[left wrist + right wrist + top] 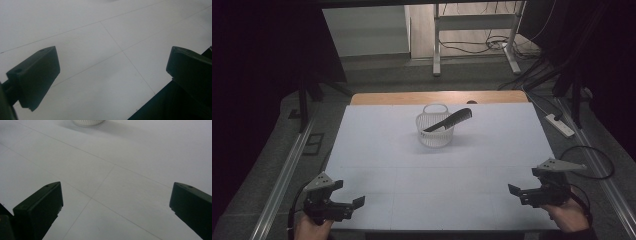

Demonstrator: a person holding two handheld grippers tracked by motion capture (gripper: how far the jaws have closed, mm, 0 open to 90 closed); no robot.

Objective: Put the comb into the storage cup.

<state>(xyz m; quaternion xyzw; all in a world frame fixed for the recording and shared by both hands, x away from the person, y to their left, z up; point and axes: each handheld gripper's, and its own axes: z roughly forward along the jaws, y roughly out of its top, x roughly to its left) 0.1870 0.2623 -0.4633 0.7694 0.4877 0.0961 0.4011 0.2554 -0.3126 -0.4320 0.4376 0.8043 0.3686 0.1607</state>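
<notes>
Black comb (451, 120) in ribbed white basket (435, 135)

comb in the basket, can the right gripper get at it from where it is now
Probably yes: the comb sticks out over the rim of the basket, and only bare table lies between it and the open right gripper.

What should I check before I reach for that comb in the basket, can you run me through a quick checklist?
1. Left gripper open: ok, jaws stand wide apart with nothing between them.
2. Right gripper open: ok, jaws wide apart and empty.
3. Comb reachable: ok, it leans in the basket, one end sticking out over the rim to the right.
4. Path over the table to the basket: ok, nothing lies between the grippers and it.
5. Basket upright: ok, it stands on its base at mid table.
6. How firmly the comb sits in the basket: cannot tell.
</notes>
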